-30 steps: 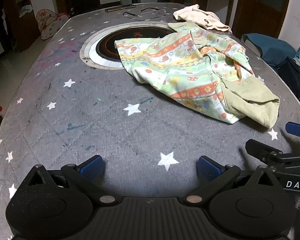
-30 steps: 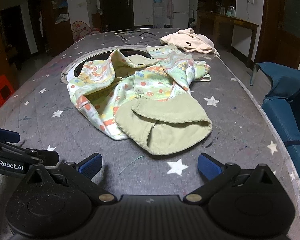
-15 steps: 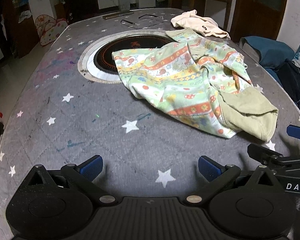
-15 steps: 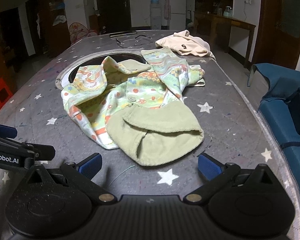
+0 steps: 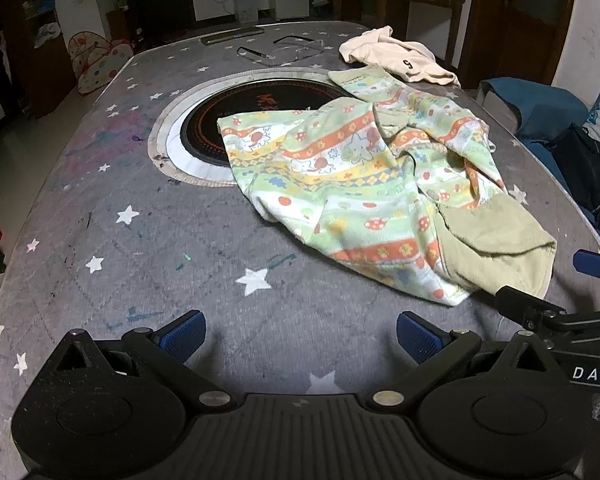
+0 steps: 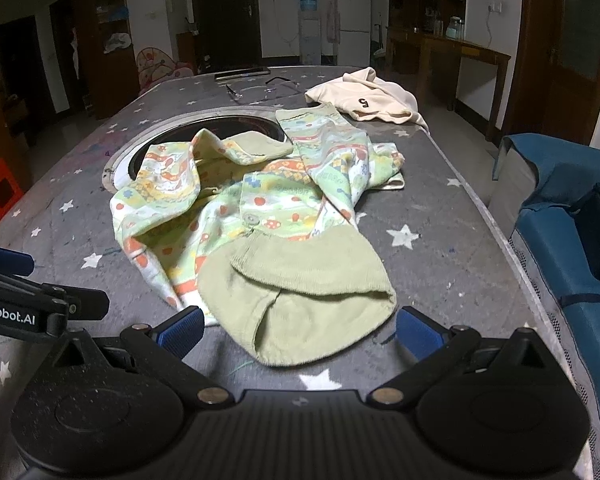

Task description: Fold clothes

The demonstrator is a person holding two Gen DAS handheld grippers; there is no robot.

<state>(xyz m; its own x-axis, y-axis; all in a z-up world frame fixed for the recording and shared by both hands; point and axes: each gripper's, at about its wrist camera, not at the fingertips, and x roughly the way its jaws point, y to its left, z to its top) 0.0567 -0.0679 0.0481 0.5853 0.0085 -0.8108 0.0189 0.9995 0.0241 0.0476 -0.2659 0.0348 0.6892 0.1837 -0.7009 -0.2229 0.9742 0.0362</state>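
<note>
A: Jaws first. We log the right gripper [image 6: 298, 330] spread wide, nothing between its blue pads [image 6: 180, 330]. The plain green waistband [image 6: 300, 300] of the patterned garment [image 6: 260, 200] lies in front of the gap, near both tips, not yet gripped.

B: The left gripper [image 5: 298, 338] is likewise wide and empty, over bare star-print table cover [image 5: 140, 240]. The garment sits well ahead and to its right.

A: Change since a second ago: in the right view the waistband has grown and slid down toward the pads, so the right gripper has advanced on it. The left has closed in less.

B: We judge this an approach; first grasp pending, garment crumpled, no fold made.

A: Beyond it, a cream garment [image 6: 364, 100] at the far edge, partly beside the round cooktop inset [image 5: 228, 120].

B: Writing: "5" on the cream garment, "DAS" on the right gripper's body in the left view, "nRobot.AI" on the left gripper's body in the right view. Red cooktop marking unreadable.
</note>
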